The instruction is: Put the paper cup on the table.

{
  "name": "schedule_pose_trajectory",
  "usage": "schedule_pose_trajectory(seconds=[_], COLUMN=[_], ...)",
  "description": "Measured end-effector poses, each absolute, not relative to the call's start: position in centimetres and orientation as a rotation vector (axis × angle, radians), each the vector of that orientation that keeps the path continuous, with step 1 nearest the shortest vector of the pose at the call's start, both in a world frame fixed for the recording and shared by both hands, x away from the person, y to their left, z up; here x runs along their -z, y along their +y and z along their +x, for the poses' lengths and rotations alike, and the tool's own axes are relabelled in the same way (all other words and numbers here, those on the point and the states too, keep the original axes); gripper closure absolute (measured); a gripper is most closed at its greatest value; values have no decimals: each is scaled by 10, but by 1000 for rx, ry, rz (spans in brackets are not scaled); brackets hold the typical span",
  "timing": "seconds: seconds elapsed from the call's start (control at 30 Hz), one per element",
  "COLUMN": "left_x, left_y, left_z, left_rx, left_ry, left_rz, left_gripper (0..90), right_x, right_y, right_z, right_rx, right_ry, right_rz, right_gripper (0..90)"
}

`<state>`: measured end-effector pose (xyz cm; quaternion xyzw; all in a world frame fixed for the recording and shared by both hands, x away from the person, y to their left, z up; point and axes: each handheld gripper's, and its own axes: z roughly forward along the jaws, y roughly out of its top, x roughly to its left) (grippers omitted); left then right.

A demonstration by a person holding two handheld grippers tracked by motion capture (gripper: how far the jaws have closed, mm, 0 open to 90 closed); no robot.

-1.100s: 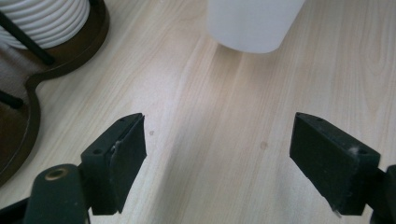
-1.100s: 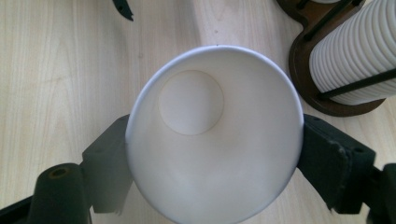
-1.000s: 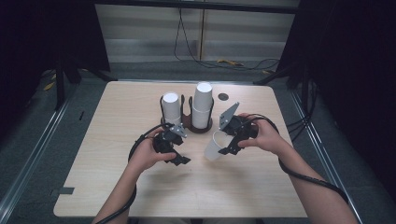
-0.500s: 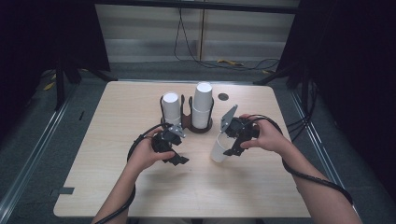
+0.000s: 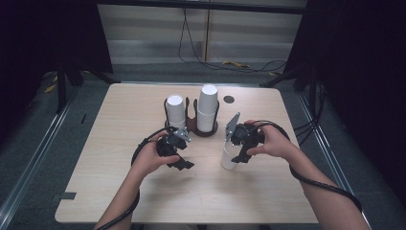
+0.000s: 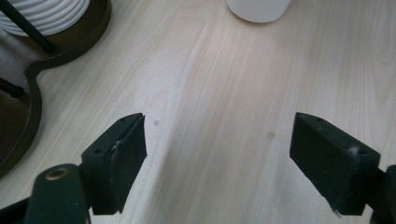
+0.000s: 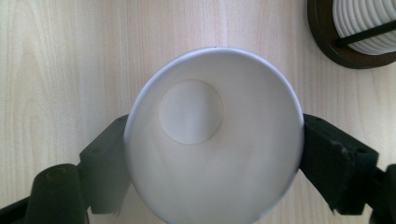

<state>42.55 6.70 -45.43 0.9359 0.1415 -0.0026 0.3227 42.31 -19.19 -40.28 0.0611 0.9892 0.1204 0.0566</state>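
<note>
Right tongs (image 7: 212, 154) clamping a white paper cup (image 7: 212, 135), right gripper view revealing its empty inside, left tongs (image 6: 217, 158) gaping wide over bare bench (image 6: 224, 84), high view showing cup stacks (image 5: 207, 108) in a dark holder (image 5: 194, 128)

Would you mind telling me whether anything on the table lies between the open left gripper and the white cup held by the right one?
Nothing visible does. Bare table lies between the left gripper and the white cup, which the right gripper holds. The brown cup holder stands off to the side.
</note>
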Motion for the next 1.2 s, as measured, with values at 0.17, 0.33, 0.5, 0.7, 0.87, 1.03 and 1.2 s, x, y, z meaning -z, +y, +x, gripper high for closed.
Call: schedule_pose_trajectory(seconds=[0.17, 0.33, 0.5, 0.7, 0.87, 1.03, 1.2], left_x=[454, 454, 455, 456, 456, 457, 458], left_y=[68, 67, 67, 67, 69, 69, 70], left_z=[426, 426, 426, 426, 426, 426, 425], left_rx=[3, 8, 16, 18, 25, 28, 28], left_ry=[363, 369, 369, 372, 370, 363, 375], left_rz=[2457, 2451, 2458, 2459, 2461, 2471, 2466], left_gripper=[186, 187, 188, 190, 191, 191, 191], right_x=[404, 407, 410, 415, 415, 422, 432], right_y=[-191, -191, -196, -202, -216, -237, -255], right_z=[422, 420, 418, 416, 413, 410, 404], right_rx=[-364, -374, -415, -480, -584, -694, -746], right_ry=[2980, 2982, 2981, 2974, 2956, 2931, 2914], right_rz=[182, 195, 199, 239, 309, 383, 456], right_gripper=[169, 157, 150, 128, 126, 125, 126])
